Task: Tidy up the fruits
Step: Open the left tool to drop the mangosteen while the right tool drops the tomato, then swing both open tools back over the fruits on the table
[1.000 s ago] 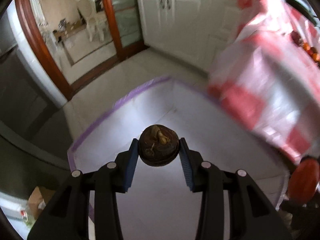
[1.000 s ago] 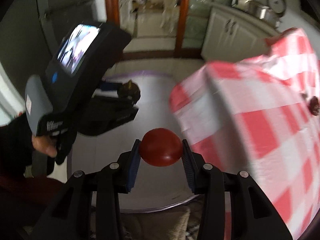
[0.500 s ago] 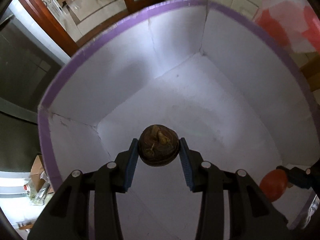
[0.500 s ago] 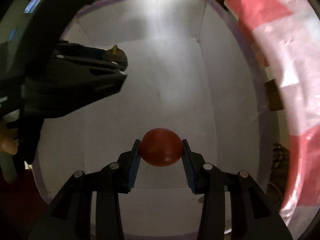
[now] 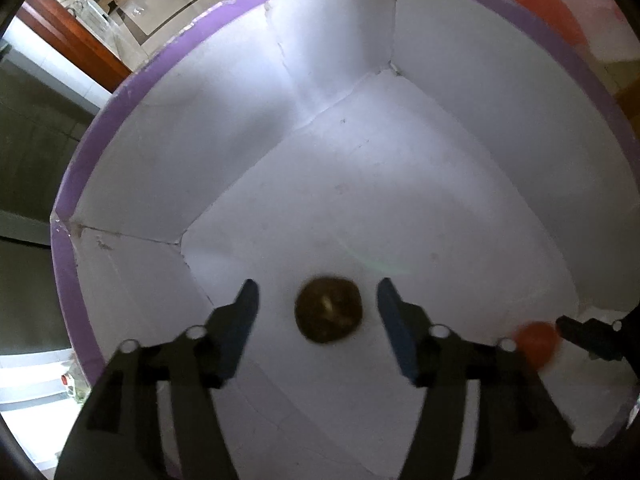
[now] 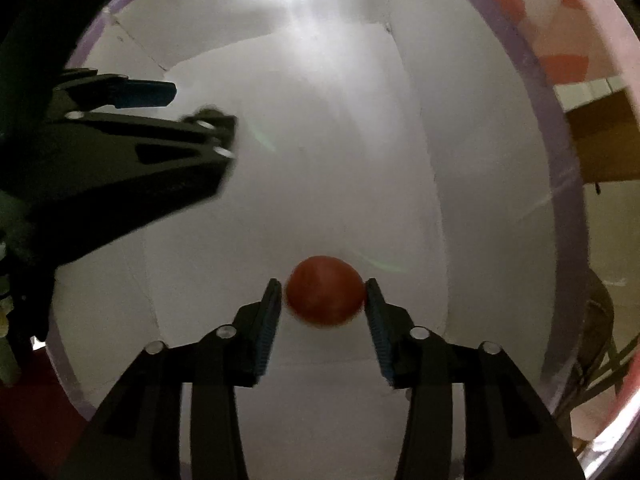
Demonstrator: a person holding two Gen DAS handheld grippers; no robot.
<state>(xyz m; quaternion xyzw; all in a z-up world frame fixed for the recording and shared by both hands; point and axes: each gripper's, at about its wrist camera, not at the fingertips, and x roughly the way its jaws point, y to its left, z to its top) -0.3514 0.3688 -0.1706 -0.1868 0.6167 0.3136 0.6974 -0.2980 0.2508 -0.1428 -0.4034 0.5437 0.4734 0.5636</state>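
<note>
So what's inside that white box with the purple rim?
Inside the white box are two fruits: a brown fruit between the open left hand-held gripper, and a red fruit at the right hand-held gripper. The grippers' bodies cover the near floor.

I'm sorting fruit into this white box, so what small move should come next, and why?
Probably lift the left claw straight out: its jaws stand wide apart around the brown fruit, which sits free inside the white box. The right claw still flanks the red fruit.
</note>
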